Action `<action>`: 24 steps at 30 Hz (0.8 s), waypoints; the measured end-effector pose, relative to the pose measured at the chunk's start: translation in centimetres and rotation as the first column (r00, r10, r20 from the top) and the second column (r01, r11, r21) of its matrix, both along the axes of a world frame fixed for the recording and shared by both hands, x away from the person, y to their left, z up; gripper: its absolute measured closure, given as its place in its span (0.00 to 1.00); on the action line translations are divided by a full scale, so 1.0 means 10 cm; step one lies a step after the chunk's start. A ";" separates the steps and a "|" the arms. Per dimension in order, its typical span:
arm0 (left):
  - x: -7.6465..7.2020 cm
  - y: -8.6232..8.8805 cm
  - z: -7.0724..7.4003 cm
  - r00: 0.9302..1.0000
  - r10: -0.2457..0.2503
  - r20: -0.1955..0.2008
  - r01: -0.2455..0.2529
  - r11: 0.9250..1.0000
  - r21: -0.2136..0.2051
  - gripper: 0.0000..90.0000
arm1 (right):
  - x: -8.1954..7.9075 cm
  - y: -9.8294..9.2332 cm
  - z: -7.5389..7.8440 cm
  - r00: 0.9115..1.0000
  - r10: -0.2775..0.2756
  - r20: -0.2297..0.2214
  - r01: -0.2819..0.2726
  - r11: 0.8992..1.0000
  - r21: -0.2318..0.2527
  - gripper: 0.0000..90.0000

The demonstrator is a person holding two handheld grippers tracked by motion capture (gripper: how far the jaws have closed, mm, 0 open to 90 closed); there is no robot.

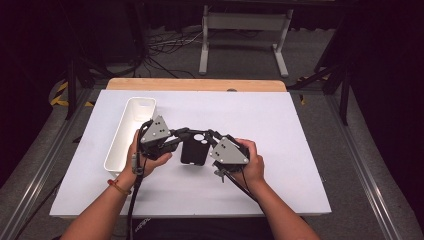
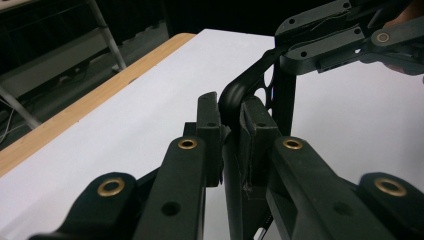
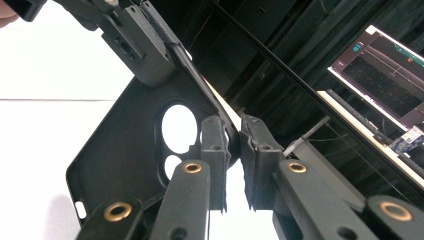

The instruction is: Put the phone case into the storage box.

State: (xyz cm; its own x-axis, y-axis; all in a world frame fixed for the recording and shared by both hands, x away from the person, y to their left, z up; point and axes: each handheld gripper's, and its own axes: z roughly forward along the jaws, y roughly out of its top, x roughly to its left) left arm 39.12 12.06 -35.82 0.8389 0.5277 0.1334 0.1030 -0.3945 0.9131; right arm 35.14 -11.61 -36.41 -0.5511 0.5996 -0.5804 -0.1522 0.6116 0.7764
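A black phone case (image 1: 194,152) with round camera cut-outs hangs above the white table (image 1: 280,130), held up between both grippers. My left gripper (image 1: 182,136) comes in from the left and is shut on the case's upper left corner. In the left gripper view its pads (image 2: 209,117) pinch the curved rim of the case (image 2: 245,82). My right gripper (image 1: 210,136) comes in from the right and is shut on the upper right edge. In the right gripper view the right gripper (image 3: 234,125) clamps the thin rim of the case (image 3: 120,150), with the left gripper (image 3: 145,50) on the far corner.
A long white bin (image 1: 131,131) lies on the table to the left of my left hand. The table's wooden edge (image 1: 195,84) runs along the back, with a metal stand (image 1: 245,30) on the floor beyond. A lit screen (image 3: 385,75) stands off to one side.
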 end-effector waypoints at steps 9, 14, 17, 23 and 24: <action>-0.02 0.05 0.03 1.000 -0.001 0.022 0.001 1.000 -0.014 0.91 | 0.00 0.01 0.02 1.000 0.014 -0.012 -0.014 1.000 0.028 0.90; -0.04 0.05 0.04 0.999 -0.002 0.035 0.003 1.000 -0.019 0.92 | 0.01 -0.01 0.04 0.999 0.022 -0.033 -0.020 0.998 0.062 0.89; -0.04 0.05 0.05 0.999 -0.001 0.039 0.002 1.000 -0.018 0.92 | 0.01 -0.02 0.04 0.999 0.027 -0.044 -0.024 0.997 0.075 0.88; -0.03 0.06 0.05 0.999 0.012 0.049 -0.011 1.000 -0.019 0.92 | 0.03 -0.04 0.05 0.998 0.031 -0.059 -0.025 0.995 0.101 0.81; -0.03 0.06 0.05 0.999 0.011 0.043 -0.010 1.000 -0.024 0.92 | 0.03 -0.04 0.05 0.998 0.028 -0.061 -0.022 0.994 0.104 0.81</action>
